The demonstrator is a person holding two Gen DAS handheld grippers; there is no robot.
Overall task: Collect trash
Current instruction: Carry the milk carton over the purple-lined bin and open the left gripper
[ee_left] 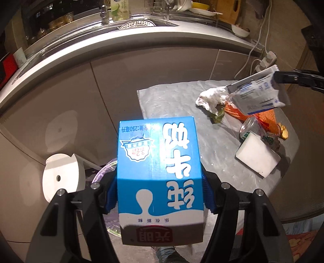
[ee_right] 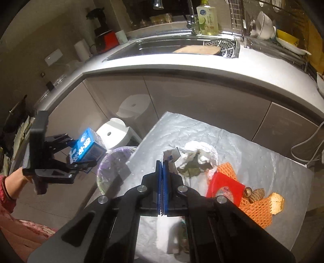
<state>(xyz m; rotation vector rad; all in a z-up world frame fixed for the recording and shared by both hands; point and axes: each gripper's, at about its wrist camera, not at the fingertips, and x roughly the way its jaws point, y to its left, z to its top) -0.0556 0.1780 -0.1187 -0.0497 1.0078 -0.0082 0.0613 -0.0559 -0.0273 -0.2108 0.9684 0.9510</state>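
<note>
The left tongs (ee_left: 160, 194) clamp a blue-and-white milk carton (ee_left: 159, 172) near the purple-lined bin (ee_right: 115, 161); centre it before letting go. The right tongs (ee_right: 163, 176) pinch what is probably a flat paper packet (ee_left: 261, 94) above the surface (ee_right: 253, 157).

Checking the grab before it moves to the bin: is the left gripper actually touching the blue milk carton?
Touching. In the left wrist view the left gripper has its blue pads pressed against both sides of the milk carton, with no gap showing.

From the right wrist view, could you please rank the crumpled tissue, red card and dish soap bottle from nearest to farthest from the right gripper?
1. Crumpled tissue: just ahead of the right gripper, slightly right.
2. Red card: farther right on the table cover.
3. Dish soap bottle: far back by the sink.
</note>
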